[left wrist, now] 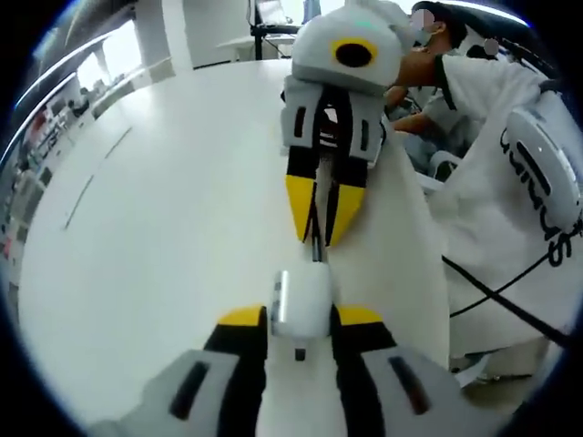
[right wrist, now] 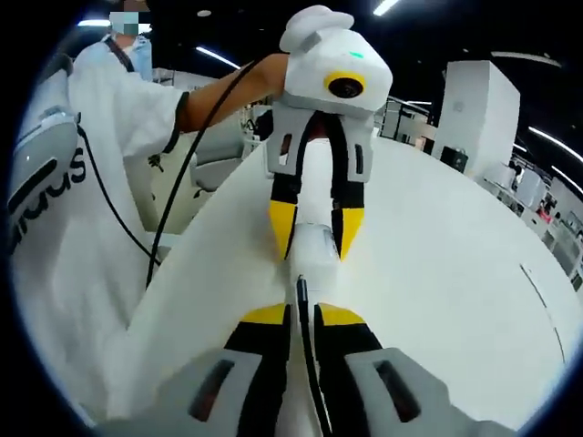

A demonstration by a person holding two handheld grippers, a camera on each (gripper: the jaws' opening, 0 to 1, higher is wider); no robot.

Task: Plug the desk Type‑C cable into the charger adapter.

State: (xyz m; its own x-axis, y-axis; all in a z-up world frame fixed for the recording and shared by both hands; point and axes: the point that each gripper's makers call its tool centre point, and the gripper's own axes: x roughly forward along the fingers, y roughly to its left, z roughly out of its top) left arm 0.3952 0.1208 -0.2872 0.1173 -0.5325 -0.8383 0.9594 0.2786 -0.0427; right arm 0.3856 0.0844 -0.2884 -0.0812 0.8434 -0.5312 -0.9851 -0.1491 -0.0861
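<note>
A white table [left wrist: 164,237] serves as the landmark. Above it, in the left gripper view, the left gripper [left wrist: 301,319] is seen closed on a white charger [left wrist: 301,305], which is held between its yellow-tipped jaws. Just beyond the charger, the right gripper [left wrist: 323,228] is seen facing it, its jaws pinched on a thin black cable [left wrist: 316,238] whose end is at, or just short of, the charger's top; whether it is seated cannot be told. At the table's far right a person [left wrist: 492,100] in white is seen; dark lettering on a white pack [left wrist: 547,173] is too distorted to be read.

In the right gripper view the same meeting is seen over the table [right wrist: 455,255]: the cable [right wrist: 303,319] is gripped by the right gripper [right wrist: 302,319], and the charger [right wrist: 316,248] by the left gripper [right wrist: 316,238].
</note>
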